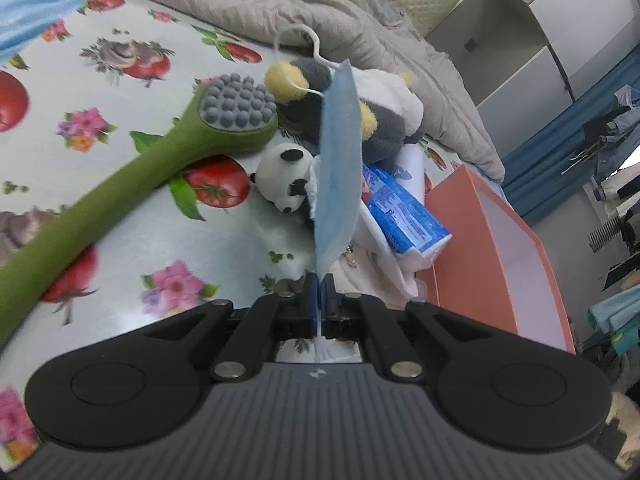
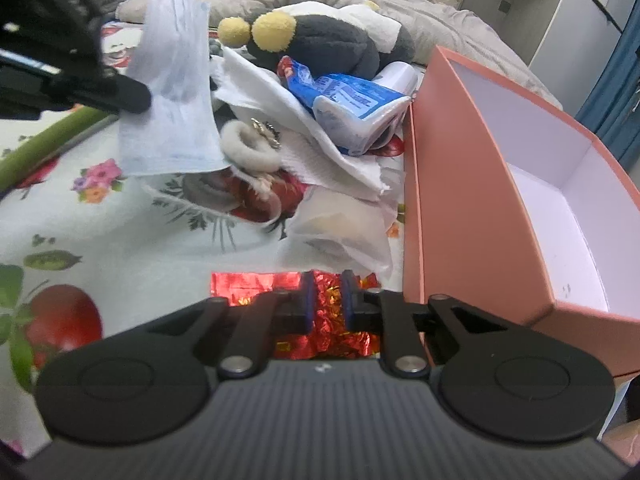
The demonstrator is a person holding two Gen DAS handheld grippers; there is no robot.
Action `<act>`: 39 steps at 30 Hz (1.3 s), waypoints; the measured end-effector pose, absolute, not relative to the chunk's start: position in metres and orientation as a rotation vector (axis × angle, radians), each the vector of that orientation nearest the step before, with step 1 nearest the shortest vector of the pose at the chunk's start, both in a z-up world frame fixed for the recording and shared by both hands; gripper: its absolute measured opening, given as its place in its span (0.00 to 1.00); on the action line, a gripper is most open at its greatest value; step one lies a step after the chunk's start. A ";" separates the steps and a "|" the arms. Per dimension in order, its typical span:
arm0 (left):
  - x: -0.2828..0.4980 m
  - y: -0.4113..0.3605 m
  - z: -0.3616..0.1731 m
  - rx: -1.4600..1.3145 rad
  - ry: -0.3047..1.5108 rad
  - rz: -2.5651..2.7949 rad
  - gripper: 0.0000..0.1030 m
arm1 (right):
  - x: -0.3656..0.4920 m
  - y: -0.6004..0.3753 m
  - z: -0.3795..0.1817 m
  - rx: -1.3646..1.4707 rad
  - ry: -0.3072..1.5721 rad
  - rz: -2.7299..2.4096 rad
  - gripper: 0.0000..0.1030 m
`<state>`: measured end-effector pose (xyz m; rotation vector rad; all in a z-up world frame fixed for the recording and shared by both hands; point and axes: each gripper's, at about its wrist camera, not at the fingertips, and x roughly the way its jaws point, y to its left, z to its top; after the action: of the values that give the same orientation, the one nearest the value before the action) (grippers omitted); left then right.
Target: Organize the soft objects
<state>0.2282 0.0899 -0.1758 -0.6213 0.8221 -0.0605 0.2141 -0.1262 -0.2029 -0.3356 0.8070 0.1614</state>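
— Left wrist view first: what's that left gripper (image 1: 319,280) got?

— A blue face mask (image 1: 338,168). The jaws are pressed together on its bottom edge, and the mask stands up edge-on, clear of the flowered sheet (image 1: 120,208), one ear loop (image 1: 304,40) dangling at the top.

— And the other hand?

— The right gripper (image 2: 327,284) is pinching a crinkled red foil wrapper (image 2: 332,320), low, just beside the near corner of the pink box (image 2: 472,216). That box looks empty inside.

— So both have picked up. Where's the rest?

— Heaped next to the box: a grey and white plush with yellow pompoms (image 1: 384,120), a small panda (image 1: 286,178), a blue tissue pack (image 2: 352,100) on white paper towel (image 2: 320,160), a fluffy white ring (image 2: 248,148). A green massage stick (image 1: 140,176) lies across the sheet, apart from the pile.

— Next move?

— I'd guess carrying each piece over the box wall and letting go inside. The mask is floppy and may snag by its loop on the plush, so it needs lifting clear first.
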 end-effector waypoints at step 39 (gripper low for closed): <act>0.120 0.123 -0.184 -0.659 0.819 0.017 0.02 | 0.184 -0.133 -0.188 -0.140 0.844 0.193 0.55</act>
<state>0.1205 0.1234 -0.1843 -0.6590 0.8185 0.0168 0.1840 -0.1334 -0.1877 -0.1400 0.8443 0.1932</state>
